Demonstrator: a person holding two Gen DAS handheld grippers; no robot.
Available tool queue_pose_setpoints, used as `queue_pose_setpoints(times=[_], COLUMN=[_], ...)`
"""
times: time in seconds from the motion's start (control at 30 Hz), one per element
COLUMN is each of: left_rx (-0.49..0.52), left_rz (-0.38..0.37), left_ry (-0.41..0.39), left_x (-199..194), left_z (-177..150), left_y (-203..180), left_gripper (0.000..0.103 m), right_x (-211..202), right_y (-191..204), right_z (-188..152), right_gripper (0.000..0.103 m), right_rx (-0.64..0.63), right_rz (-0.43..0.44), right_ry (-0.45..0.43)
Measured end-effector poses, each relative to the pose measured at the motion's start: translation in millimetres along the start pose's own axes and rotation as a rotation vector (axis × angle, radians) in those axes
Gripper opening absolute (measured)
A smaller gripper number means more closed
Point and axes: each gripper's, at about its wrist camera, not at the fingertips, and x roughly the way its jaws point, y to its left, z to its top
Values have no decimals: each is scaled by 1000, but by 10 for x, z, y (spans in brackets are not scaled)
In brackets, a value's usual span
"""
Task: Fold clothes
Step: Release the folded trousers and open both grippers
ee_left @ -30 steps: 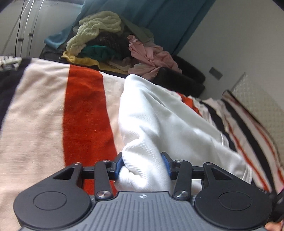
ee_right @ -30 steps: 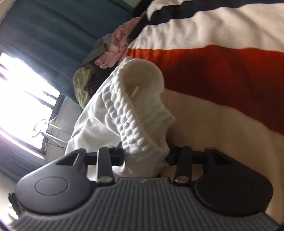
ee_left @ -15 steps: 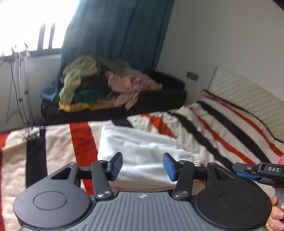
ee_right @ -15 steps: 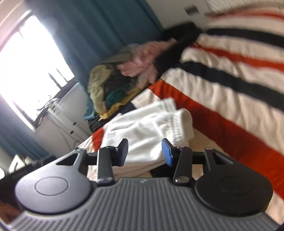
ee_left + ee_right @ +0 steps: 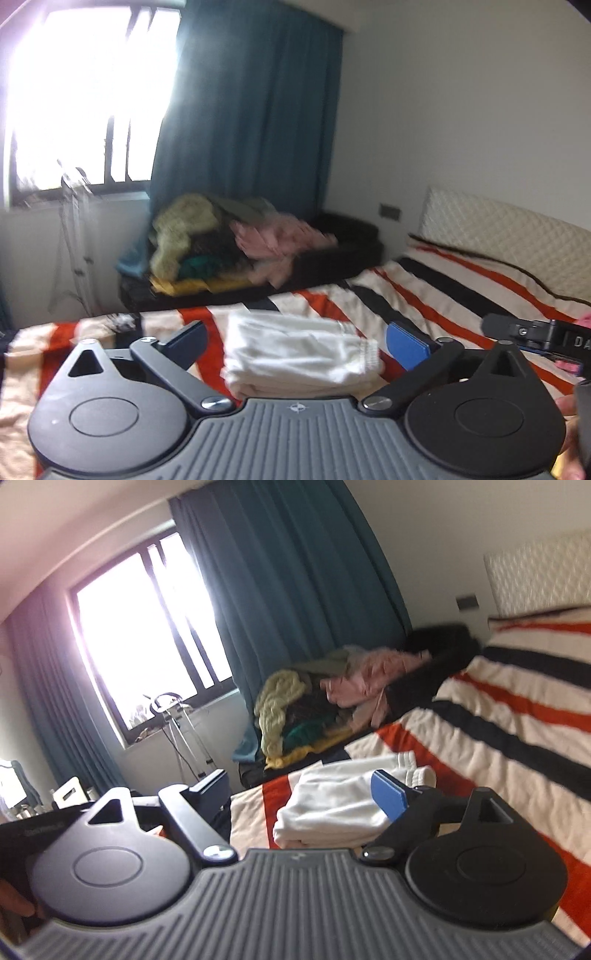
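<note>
A folded white garment (image 5: 295, 354) (image 5: 343, 801) lies on the striped blanket (image 5: 454, 295) (image 5: 517, 709) of the bed. My left gripper (image 5: 295, 341) hovers well above and short of it, its jaws opening wide with nothing between them. My right gripper (image 5: 299, 790) is also raised above the bed, jaws opening, empty. The right gripper (image 5: 532, 338) shows at the right edge of the left wrist view. A heap of unfolded clothes (image 5: 221, 243) (image 5: 325, 701) rests on a dark bench beyond the bed.
Teal curtains (image 5: 251, 129) and a bright window (image 5: 147, 627) stand behind the heap. A metal stand (image 5: 74, 236) is by the window. The padded headboard (image 5: 509, 236) is at the right. A hand (image 5: 14, 901) shows at the lower left of the right wrist view.
Both grippers let go of the white garment, pulled up and back from the bed, and spread their jaws wide. The garment now lies folded on the blanket.
</note>
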Motion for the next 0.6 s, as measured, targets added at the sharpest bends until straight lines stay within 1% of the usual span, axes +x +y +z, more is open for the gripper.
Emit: queue_pose_setpoints(times=[0.1, 0.2, 0.33, 0.43, 0.53, 0.6], left_rx=[28, 23, 18, 28, 18, 18], left_rz=[17, 23, 35, 58, 60, 63], left_ry=[-17, -36, -50, -50, -51, -49], left_x=[-249, -453, -636, -689, -700, -614], left_z=[-125, -288, -538, -672, -774, -859], left_y=[-53, -42, 33, 63, 98, 107], left_gripper=[103, 103, 103, 103, 103, 103], right_x=[-165, -275, -322, -295, -228, -170], right_y=[107, 172, 241, 270, 241, 220], right_z=[-137, -323, -614, -784, -912, -1014], right_gripper=[86, 86, 86, 86, 86, 86], right_rx=[-50, -88, -137, -179, -164, -164], right_rz=[-15, -18, -41, -65, -73, -82], right_ry=[-28, -54, -44, -42, -49, -47])
